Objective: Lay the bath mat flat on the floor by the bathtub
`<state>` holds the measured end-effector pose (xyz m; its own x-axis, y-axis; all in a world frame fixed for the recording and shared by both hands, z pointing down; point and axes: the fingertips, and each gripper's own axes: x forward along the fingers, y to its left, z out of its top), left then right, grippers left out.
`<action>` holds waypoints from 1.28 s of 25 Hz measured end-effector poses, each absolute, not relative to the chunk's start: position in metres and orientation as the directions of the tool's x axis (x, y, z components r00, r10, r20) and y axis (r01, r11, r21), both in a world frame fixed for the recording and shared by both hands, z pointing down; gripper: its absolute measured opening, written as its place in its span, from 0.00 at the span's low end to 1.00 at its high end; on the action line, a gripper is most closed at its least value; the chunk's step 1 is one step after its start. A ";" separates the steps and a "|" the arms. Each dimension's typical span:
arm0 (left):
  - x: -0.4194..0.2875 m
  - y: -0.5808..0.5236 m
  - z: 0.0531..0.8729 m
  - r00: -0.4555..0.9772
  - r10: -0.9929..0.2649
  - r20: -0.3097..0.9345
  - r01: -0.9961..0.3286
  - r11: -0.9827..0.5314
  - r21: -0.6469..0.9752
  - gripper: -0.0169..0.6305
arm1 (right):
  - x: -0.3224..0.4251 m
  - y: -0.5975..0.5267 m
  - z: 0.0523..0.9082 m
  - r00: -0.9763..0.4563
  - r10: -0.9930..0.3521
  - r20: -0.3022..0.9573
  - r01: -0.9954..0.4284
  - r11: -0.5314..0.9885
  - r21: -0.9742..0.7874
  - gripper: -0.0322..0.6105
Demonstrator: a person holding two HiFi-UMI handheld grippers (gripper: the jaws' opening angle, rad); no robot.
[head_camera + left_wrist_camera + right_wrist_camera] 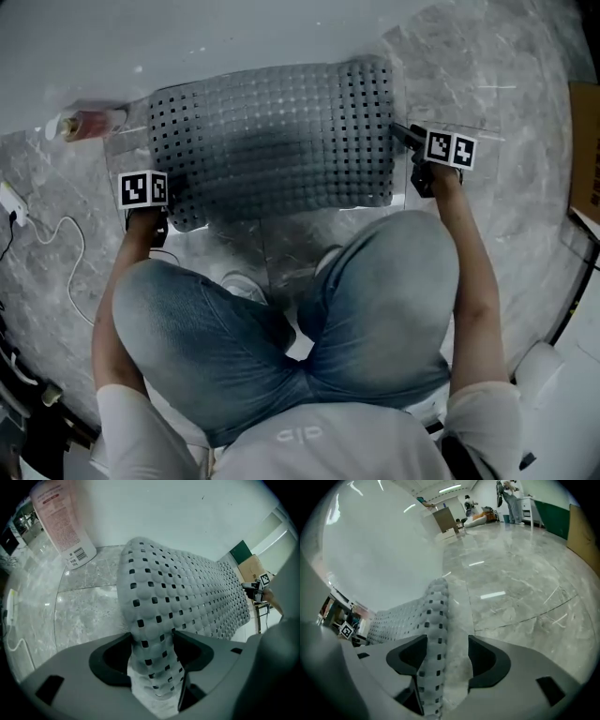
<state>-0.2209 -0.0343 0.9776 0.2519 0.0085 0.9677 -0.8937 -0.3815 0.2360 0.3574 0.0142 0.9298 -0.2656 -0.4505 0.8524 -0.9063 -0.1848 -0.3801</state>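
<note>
Head view: bath mat (277,141) spreads on the floor (506,84) beside the bathtub (234,37). Left gripper view: left tongs (152,663) pinch a bunched corner, and the mat arches up, a hump the head view does not show; lower it flat before release. Right gripper view: right tongs (443,656) stand apart, mat edge loose between them.

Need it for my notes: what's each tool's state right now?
Left tool: closed on the bath mat.
Right tool: open, mat edge between its jaws, unpinched.
</note>
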 end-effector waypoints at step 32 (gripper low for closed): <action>-0.221 -0.036 0.977 0.276 -0.046 0.960 -0.901 -0.360 0.241 0.49 | 0.314 0.034 0.957 -0.430 -0.361 0.828 -0.841 -0.175 -0.513 0.55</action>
<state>-0.2205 -0.0358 0.9772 0.2756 -0.0462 0.9602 -0.9013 -0.3598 0.2414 0.3141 0.0338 0.9567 -0.4297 -0.3606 0.8278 -0.8405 -0.1753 -0.5126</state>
